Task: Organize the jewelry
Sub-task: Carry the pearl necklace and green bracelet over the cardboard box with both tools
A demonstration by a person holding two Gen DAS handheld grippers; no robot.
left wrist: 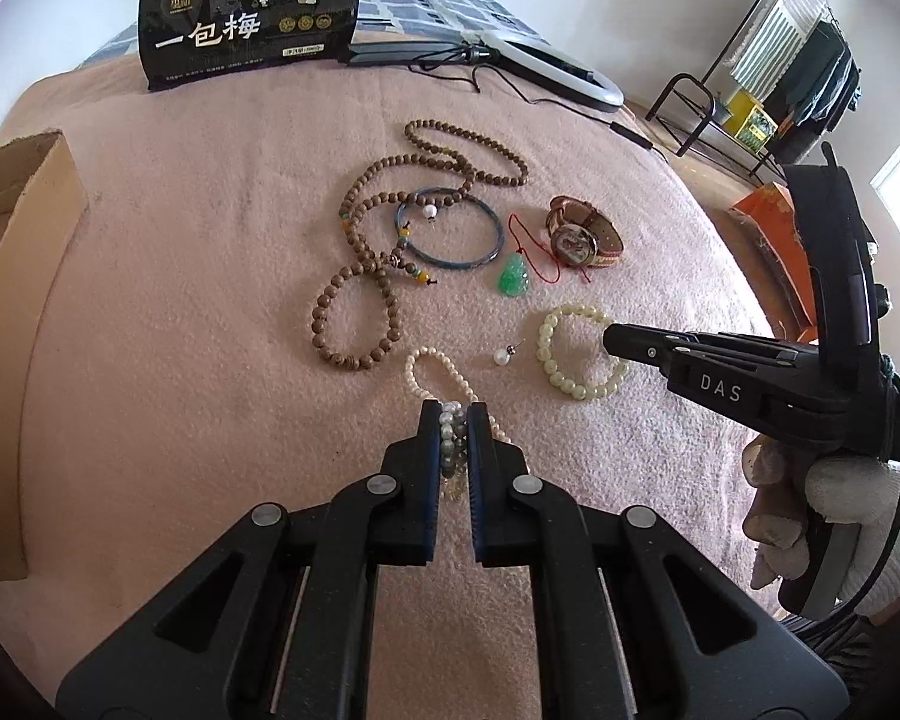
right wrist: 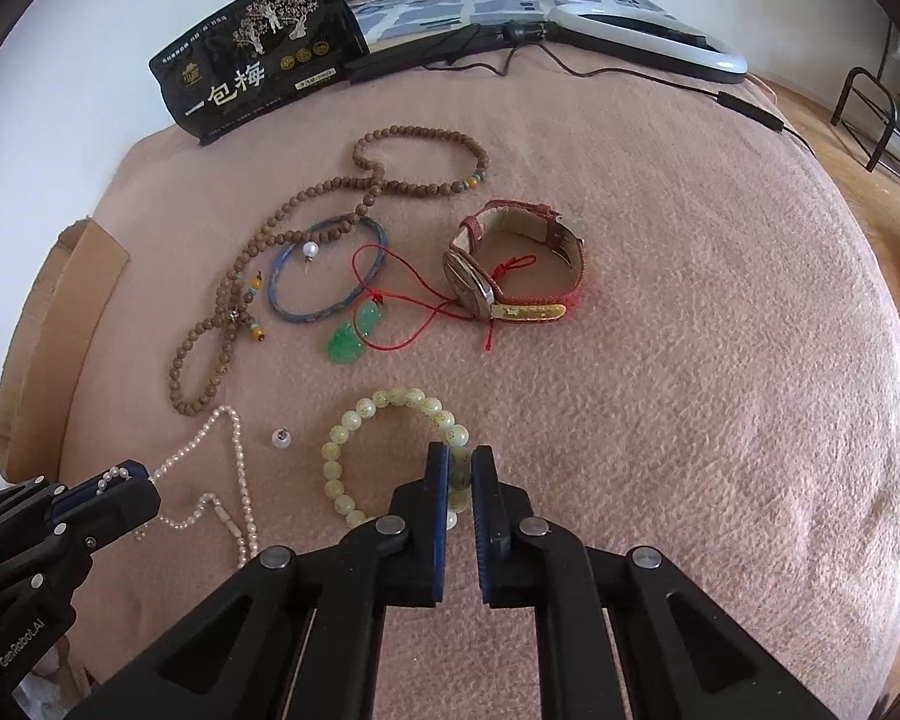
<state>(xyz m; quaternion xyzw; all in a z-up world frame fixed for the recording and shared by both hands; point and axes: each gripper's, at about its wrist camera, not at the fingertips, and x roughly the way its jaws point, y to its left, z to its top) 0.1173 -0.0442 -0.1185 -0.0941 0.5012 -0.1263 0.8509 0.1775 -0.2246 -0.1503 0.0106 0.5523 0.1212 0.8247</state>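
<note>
- Both grippers are down on the pink fleece blanket (left wrist: 180,300) covering the bed, near its front edge, and both have a catch.
- The left gripper (left wrist: 453,420) has its fingers pinching the white pearl strand (left wrist: 432,363); in the right wrist view part of the strand hangs lifted while the rest trails on the blanket.
- The right gripper (right wrist: 460,468) has its fingers pinched on the pale green bead bracelet (right wrist: 390,438), a round ring of glossy, translucent beads lying flat.
- Early going, I'd judge: nothing looks sorted, and the open cardboard box (left wrist: 24,276) at the left edge shows no jewelry inside from here.
- Left over mid-bed: the long brown wooden bead strand (right wrist: 306,228), blue bangle (right wrist: 330,270), green jade pendant on red cord (right wrist: 351,345), red-strapped wristwatch (right wrist: 516,264) and a loose pearl stud (right wrist: 281,438).
</note>
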